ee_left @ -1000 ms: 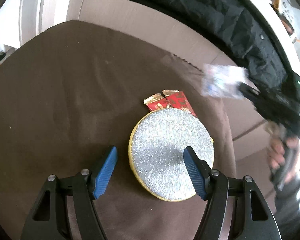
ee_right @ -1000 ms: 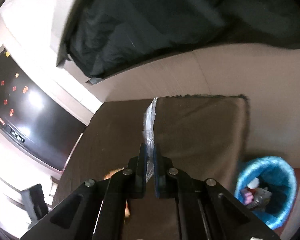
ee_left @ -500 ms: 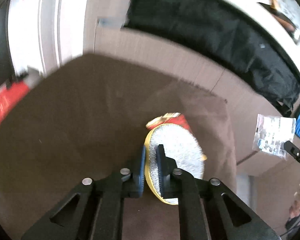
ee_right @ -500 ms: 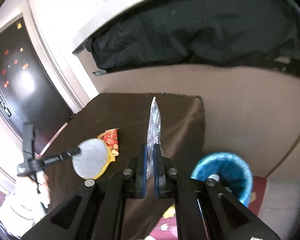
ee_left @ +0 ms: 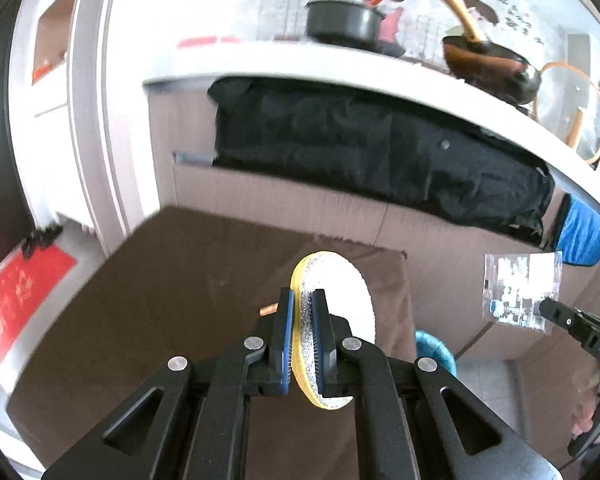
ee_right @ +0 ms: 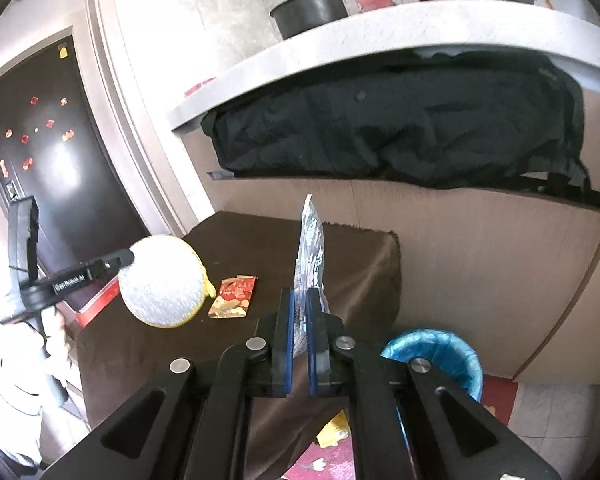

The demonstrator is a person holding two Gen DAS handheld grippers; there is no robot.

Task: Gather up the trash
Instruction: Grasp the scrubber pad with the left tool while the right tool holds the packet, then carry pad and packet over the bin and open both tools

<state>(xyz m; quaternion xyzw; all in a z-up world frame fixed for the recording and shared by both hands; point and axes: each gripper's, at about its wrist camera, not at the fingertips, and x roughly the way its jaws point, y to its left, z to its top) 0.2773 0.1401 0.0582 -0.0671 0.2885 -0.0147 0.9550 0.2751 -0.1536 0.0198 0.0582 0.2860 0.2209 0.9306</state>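
Observation:
My left gripper (ee_left: 302,304) is shut on a round silver glitter disc with a yellow rim (ee_left: 340,300) and holds it edge-on above the brown table. In the right wrist view the same disc (ee_right: 160,280) hangs at the left, clear of the tabletop (ee_right: 340,248). My right gripper (ee_right: 298,304) is shut on a clear printed plastic wrapper (ee_right: 310,240) that stands upright between the pads. That wrapper (ee_left: 520,288) also shows at the right of the left wrist view. A red and gold snack packet (ee_right: 234,294) lies flat on the table.
A bin with a blue liner (ee_right: 440,354) stands on the floor right of the table, below my right gripper. Behind the table a black cloth (ee_right: 400,132) hangs under a white counter (ee_right: 380,36) with pots. A dark fridge door (ee_right: 52,168) is at the left.
The left gripper closed on the glitter disc and lifted it off the table, uncovering the red packet. The right gripper carried the wrapper rightward, so the blue bin now sits just below it.

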